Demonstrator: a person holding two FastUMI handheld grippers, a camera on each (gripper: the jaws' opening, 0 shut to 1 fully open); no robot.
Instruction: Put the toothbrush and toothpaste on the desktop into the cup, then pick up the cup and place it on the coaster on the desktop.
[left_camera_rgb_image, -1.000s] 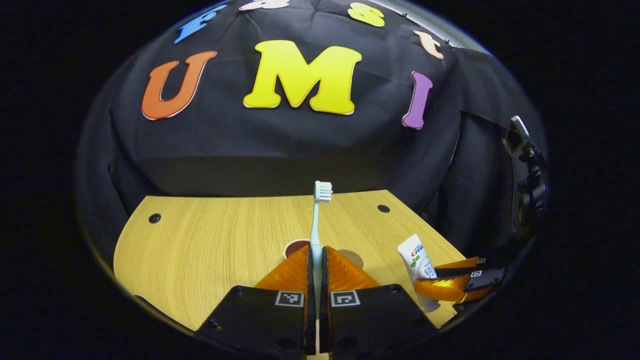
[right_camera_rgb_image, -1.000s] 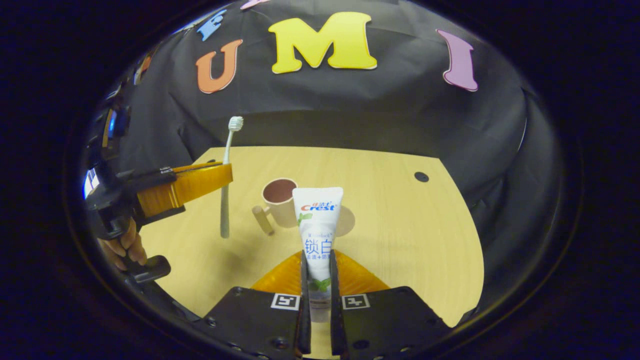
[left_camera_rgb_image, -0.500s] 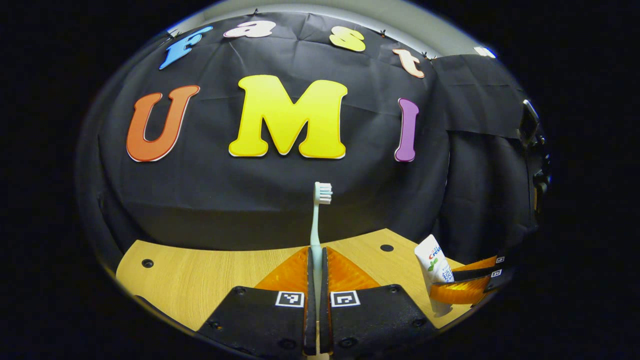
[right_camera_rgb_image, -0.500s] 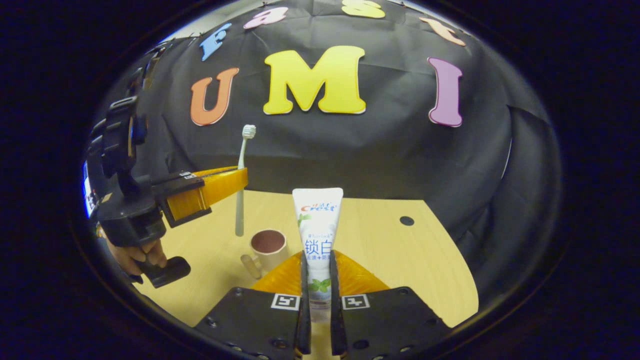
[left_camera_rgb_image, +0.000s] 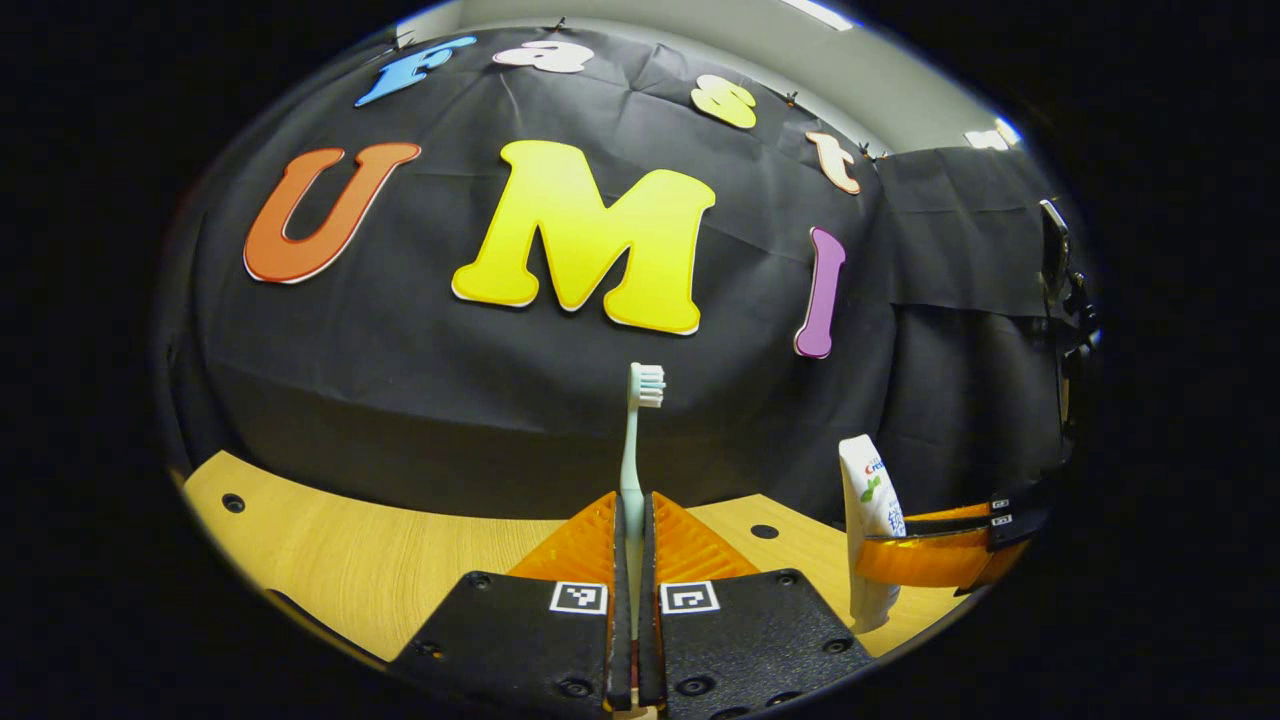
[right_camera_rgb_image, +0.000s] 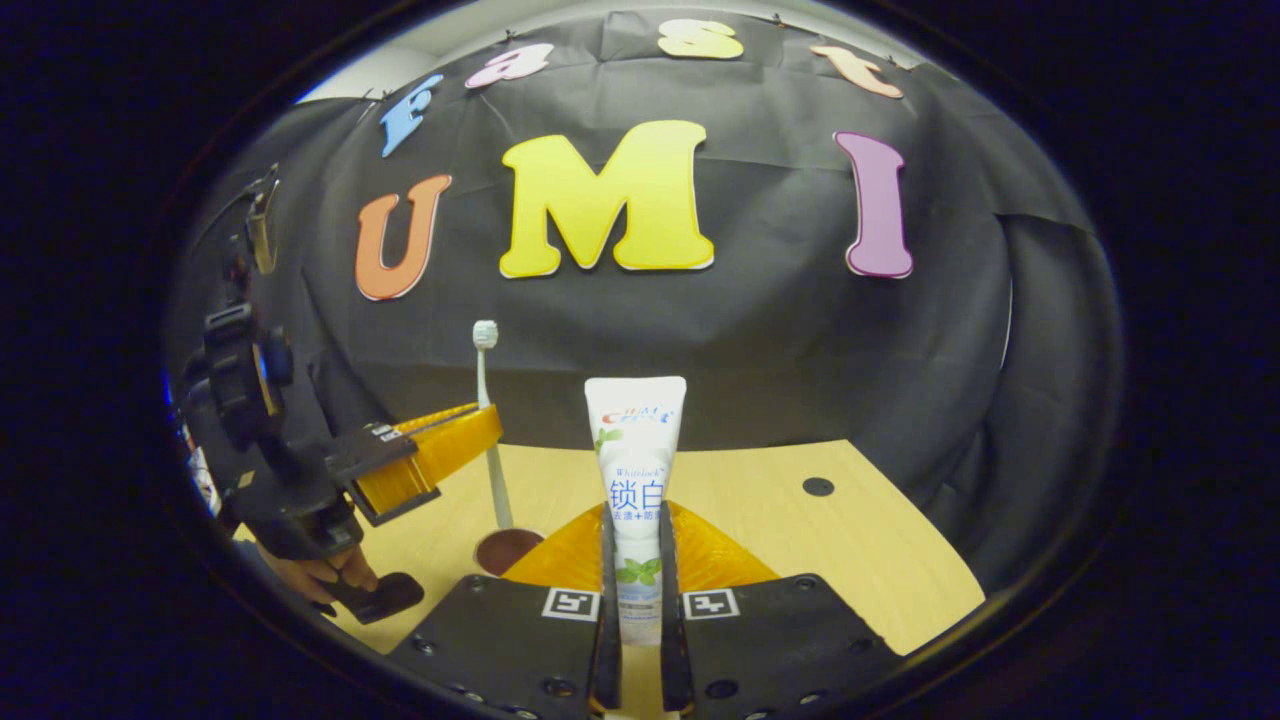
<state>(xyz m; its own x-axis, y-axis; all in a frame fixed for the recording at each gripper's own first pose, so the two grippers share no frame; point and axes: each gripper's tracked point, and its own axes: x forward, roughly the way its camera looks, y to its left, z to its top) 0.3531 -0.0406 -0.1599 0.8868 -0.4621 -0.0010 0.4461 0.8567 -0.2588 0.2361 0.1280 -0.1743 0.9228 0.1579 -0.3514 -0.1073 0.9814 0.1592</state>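
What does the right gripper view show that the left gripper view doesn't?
Right gripper view: the cup just below the toothbrush, and a hand holding the left gripper.
Left gripper view: a ceiling light and a table hole at far left.
Shared: toothbrush upright in the left gripper, toothpaste upright in the right gripper, wooden table, black cloth wall.

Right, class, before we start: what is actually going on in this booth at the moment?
A person holds a gripper in each hand above a wooden desktop. The left gripper is shut on a toothbrush, held upright with the bristles on top. In the right gripper view its lower end hangs just over the cup. The right gripper is shut on a tube of toothpaste, also upright. Neither item is in the cup yet.
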